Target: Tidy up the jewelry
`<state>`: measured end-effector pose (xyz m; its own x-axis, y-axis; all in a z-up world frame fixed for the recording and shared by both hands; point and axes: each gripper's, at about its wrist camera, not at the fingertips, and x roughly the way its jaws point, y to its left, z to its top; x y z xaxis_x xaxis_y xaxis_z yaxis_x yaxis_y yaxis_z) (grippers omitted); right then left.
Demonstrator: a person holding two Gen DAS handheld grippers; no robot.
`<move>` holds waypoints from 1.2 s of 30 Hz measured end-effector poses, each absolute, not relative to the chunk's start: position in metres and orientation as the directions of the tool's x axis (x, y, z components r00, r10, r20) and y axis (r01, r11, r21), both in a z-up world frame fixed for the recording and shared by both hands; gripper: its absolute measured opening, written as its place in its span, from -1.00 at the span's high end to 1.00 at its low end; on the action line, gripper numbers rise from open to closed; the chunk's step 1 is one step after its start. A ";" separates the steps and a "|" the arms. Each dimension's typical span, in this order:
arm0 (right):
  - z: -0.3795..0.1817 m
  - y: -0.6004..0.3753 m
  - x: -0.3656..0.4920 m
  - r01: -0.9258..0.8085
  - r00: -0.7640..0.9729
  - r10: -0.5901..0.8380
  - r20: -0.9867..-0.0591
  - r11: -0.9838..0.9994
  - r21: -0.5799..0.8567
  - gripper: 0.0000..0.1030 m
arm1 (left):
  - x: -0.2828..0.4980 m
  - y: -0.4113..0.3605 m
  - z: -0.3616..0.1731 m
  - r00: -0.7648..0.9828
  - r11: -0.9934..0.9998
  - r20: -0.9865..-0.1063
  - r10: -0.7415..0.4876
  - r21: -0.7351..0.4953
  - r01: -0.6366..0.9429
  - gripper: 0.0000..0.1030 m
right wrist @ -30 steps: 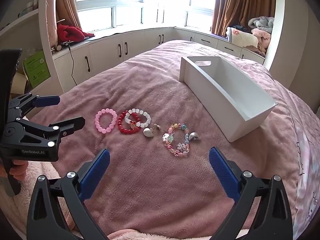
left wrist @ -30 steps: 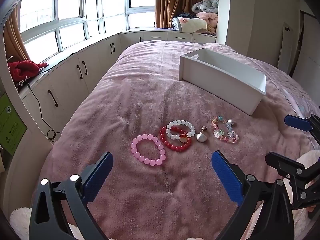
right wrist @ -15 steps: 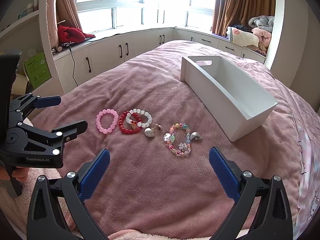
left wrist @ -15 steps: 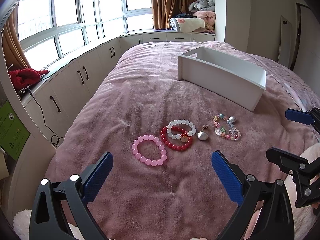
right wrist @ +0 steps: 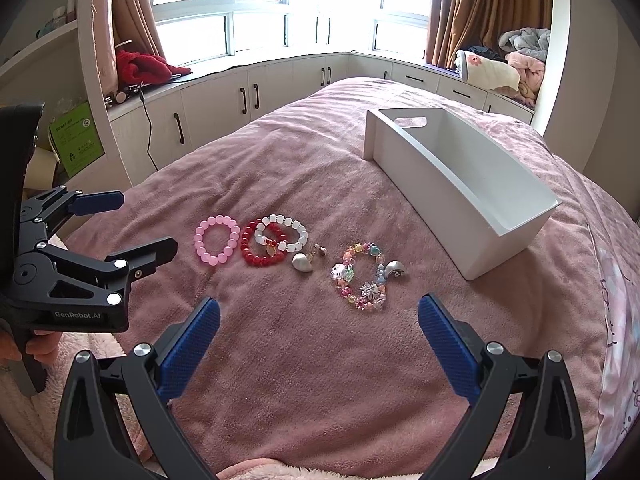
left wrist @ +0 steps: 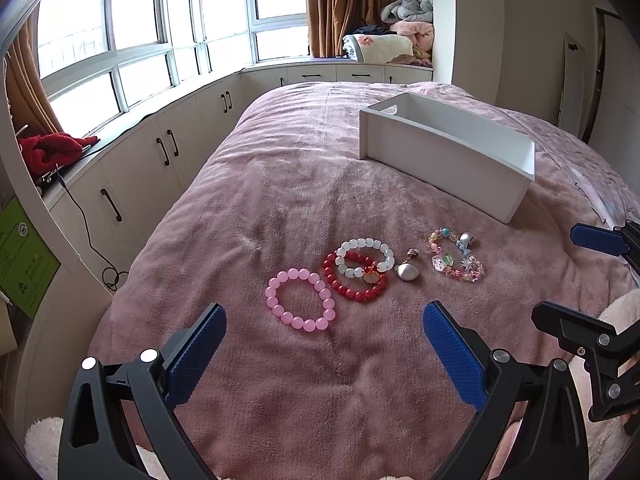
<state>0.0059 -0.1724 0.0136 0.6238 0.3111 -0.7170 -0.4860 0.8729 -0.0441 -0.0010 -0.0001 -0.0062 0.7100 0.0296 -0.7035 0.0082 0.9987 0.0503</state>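
On the pink bedspread lie a pink bead bracelet point(left wrist: 301, 300) point(right wrist: 217, 241), a red bead bracelet point(left wrist: 354, 280) point(right wrist: 262, 246) overlapped by a white bead bracelet point(left wrist: 365, 257) point(right wrist: 282, 233), a silver heart earring point(left wrist: 408, 270) point(right wrist: 303, 261), a multicoloured bead bracelet point(left wrist: 454, 260) point(right wrist: 360, 276) and a second silver earring point(left wrist: 466, 238) point(right wrist: 394, 269). A white bin point(left wrist: 444, 154) point(right wrist: 460, 188) stands behind them, empty. My left gripper point(left wrist: 324, 354) point(right wrist: 132, 226) is open and empty before the pink bracelet. My right gripper point(right wrist: 320, 344) point(left wrist: 568, 276) is open and empty before the multicoloured bracelet.
White window-side cabinets point(left wrist: 160, 160) run along the bed's left side, with a red cloth point(left wrist: 52, 148) and a cable on top. Folded blankets point(left wrist: 404, 36) are piled on the far window seat. A fluffy white blanket point(right wrist: 80, 360) lies at the bed's near edge.
The left view has tilted slightly, so the jewelry and bin sit a little differently in frame. Both grippers stay open; the jewelry has not moved.
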 end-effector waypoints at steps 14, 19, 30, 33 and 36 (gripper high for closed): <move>0.014 -0.172 0.005 -0.491 0.619 0.319 -0.718 0.871 -0.037 -0.90 | -0.005 0.001 -0.007 0.713 0.999 -0.700 0.039 0.053 -0.002 -0.93; 0.014 -0.178 0.008 -0.468 0.620 0.318 -0.717 0.884 -0.013 -0.90 | -0.003 -0.001 -0.006 0.711 0.998 -0.702 0.038 0.056 0.002 -0.93; 0.015 -0.172 0.003 -0.488 0.625 0.317 -0.713 0.872 -0.039 -0.90 | -0.001 -0.001 -0.007 0.710 0.999 -0.703 0.038 0.054 0.001 -0.93; 0.014 -0.170 0.003 -0.491 0.624 0.314 -0.716 0.870 -0.047 -0.90 | -0.002 -0.001 -0.007 0.710 0.998 -0.703 0.039 0.056 0.001 -0.93; 0.014 -0.170 0.003 -0.494 0.623 0.316 -0.716 0.868 -0.046 -0.91 | -0.001 -0.001 -0.006 0.710 0.998 -0.703 0.039 0.056 0.000 -0.93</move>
